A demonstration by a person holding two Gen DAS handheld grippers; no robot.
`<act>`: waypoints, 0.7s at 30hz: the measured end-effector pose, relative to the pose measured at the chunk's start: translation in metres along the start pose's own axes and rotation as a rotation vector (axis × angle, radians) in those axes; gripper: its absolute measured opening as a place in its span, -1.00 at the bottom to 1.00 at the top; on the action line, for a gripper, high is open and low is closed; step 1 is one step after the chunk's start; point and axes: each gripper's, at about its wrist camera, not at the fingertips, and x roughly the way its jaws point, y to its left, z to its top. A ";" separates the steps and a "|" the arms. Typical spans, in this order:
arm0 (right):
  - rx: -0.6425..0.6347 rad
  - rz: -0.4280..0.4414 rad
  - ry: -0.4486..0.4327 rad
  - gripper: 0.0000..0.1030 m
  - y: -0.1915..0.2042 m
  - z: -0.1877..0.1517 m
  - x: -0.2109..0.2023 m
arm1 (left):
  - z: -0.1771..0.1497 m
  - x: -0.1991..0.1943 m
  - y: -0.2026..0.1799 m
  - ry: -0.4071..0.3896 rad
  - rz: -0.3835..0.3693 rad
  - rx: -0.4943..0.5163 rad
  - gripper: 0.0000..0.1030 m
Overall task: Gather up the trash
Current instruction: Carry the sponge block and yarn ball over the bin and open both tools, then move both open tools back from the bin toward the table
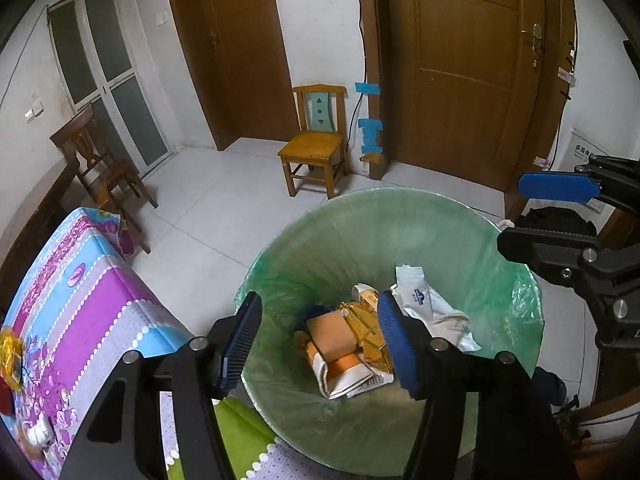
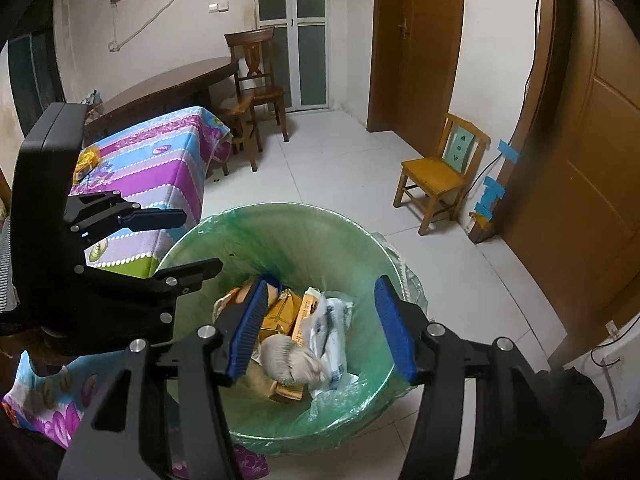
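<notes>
Nearest the cameras, the left hand-held gripper (image 1: 320, 344) is held over the bin with its blue-padded fingers (image 1: 394, 338) spread apart and nothing between them, and the right hand-held gripper (image 2: 320, 326) is likewise held wide apart and empty above the same opening. Just below both, the trash bin (image 1: 288, 240), lined with a green plastic bag (image 2: 352, 240), is seen to contain the collected rubbish: an orange-and-white carton (image 1: 340, 354), crumpled yellow-brown wrappers (image 1: 366, 330), a white printed sachet (image 1: 418, 294) and a grey crumpled wad (image 2: 290, 362), which appears blurred in the right wrist view and may be falling or just settling. Beside the bin, the counter (image 1: 100, 292), draped in a purple, blue and white flowered cloth, is found to carry a yellow wrapper (image 1: 10, 356) near its edge and a small white object (image 1: 40, 434) that cannot be identified. The step in hand is judged to be the release of an item into the bin, with the drop apparently complete. The next move is judged to call for one gripper to be carried back to the counter, lowered around the yellow wrapper and closed on it. Farther off, a small wooden chair (image 1: 316, 140) is seen against the wall between brown doors (image 1: 464, 64).
</notes>
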 end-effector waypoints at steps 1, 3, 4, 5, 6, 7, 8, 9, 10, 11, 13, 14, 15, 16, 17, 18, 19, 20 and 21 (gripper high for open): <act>0.002 0.000 -0.002 0.04 0.001 0.000 0.000 | -0.001 -0.001 0.002 0.000 0.002 -0.008 0.19; 0.002 0.005 -0.011 0.04 0.002 0.000 -0.002 | -0.004 -0.005 0.006 -0.001 0.001 -0.022 0.19; -0.006 -0.003 -0.017 0.04 0.004 0.000 -0.003 | -0.008 -0.008 0.009 -0.004 0.008 -0.029 0.21; -0.014 -0.010 -0.022 0.04 0.005 -0.001 -0.005 | -0.011 -0.012 0.010 -0.007 0.015 -0.034 0.24; -0.027 -0.019 -0.032 0.04 0.009 -0.002 -0.007 | -0.016 -0.018 0.014 -0.017 0.017 -0.042 0.29; -0.035 -0.023 -0.041 0.04 0.011 -0.003 -0.008 | -0.023 -0.025 0.018 -0.023 0.018 -0.051 0.30; -0.047 -0.029 -0.062 0.04 0.015 -0.004 -0.012 | -0.029 -0.031 0.021 -0.025 0.018 -0.059 0.31; -0.058 -0.030 -0.084 0.04 0.020 -0.005 -0.016 | -0.037 -0.040 0.027 -0.027 0.013 -0.070 0.33; -0.066 -0.029 -0.099 0.04 0.024 -0.006 -0.019 | -0.043 -0.047 0.031 -0.030 0.012 -0.078 0.33; -0.075 -0.025 -0.119 0.04 0.029 -0.007 -0.022 | -0.052 -0.057 0.039 -0.035 0.020 -0.095 0.34; -0.087 -0.002 -0.156 0.04 0.042 -0.007 -0.027 | -0.071 -0.079 0.058 -0.043 0.026 -0.136 0.35; -0.093 0.013 -0.168 0.04 0.047 -0.007 -0.029 | -0.077 -0.088 0.067 -0.047 0.031 -0.151 0.35; -0.100 0.029 -0.181 0.04 0.053 -0.006 -0.030 | -0.086 -0.100 0.079 -0.055 0.045 -0.172 0.35; -0.109 0.044 -0.191 0.04 0.061 -0.006 -0.032 | -0.093 -0.109 0.088 -0.061 0.056 -0.188 0.36; -0.123 0.066 -0.200 0.04 0.072 -0.006 -0.032 | -0.103 -0.124 0.102 -0.074 0.073 -0.216 0.36; -0.140 0.087 -0.207 0.04 0.083 -0.005 -0.033 | -0.115 -0.139 0.117 -0.088 0.090 -0.249 0.39; -0.154 0.101 -0.212 0.04 0.092 -0.005 -0.033 | -0.126 -0.153 0.132 -0.101 0.109 -0.285 0.43; -0.175 0.119 -0.218 0.04 0.105 -0.004 -0.033 | -0.135 -0.164 0.143 -0.109 0.124 -0.311 0.44; -0.194 0.133 -0.222 0.04 0.116 -0.004 -0.033 | -0.145 -0.177 0.155 -0.116 0.148 -0.340 0.44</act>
